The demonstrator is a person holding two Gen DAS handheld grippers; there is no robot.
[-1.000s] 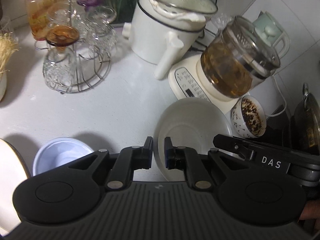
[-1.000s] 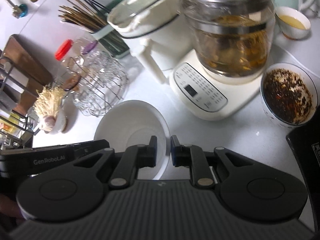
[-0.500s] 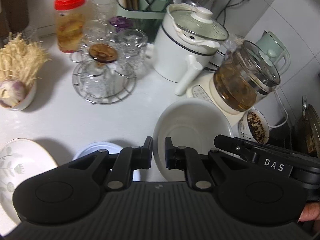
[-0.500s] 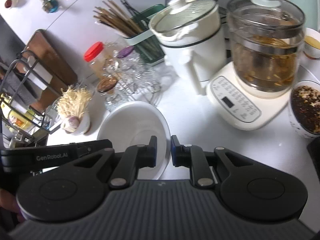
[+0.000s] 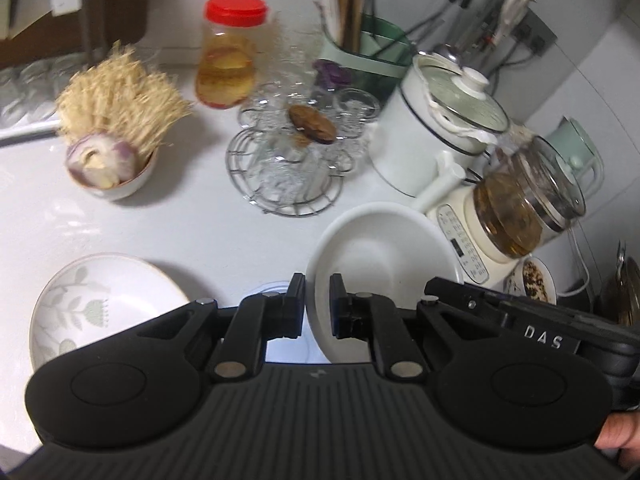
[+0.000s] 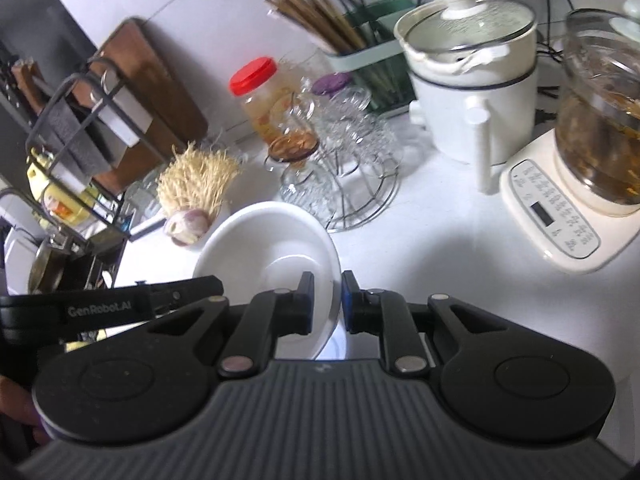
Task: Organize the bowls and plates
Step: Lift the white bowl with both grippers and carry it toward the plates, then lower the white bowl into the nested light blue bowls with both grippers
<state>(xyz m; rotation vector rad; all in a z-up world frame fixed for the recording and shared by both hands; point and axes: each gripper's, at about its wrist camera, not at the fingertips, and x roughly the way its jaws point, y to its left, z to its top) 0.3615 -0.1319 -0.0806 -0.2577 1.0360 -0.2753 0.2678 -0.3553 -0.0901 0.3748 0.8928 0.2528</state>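
Tongs on both sides are clenched on one white plate: the left tongs (image 5: pixel 317 306) pinch its left rim, the right tongs (image 6: pixel 327 302) its right rim, so the white plate (image 5: pixel 384 256) hangs tilted between them above the bench (image 5: pixel 192 224). Just beneath its near edge a bluish bowl (image 5: pixel 286 350) peeks out, and a leaf-patterned plate (image 5: pixel 100 300) lies to the left on the bench with bare white surface between. Beyond that gap stands a wire rack of glasses (image 5: pixel 296 160), with a bowl of enoki and onion (image 5: pixel 112 160) to its left. Close on the right, a tea kettle on its base (image 5: pixel 516 216) and a white pot (image 5: pixel 436 136) crowd the plate's far rim. Farther back are a red-lidded jar (image 5: pixel 228 56) and a chopstick holder (image 5: pixel 364 56).
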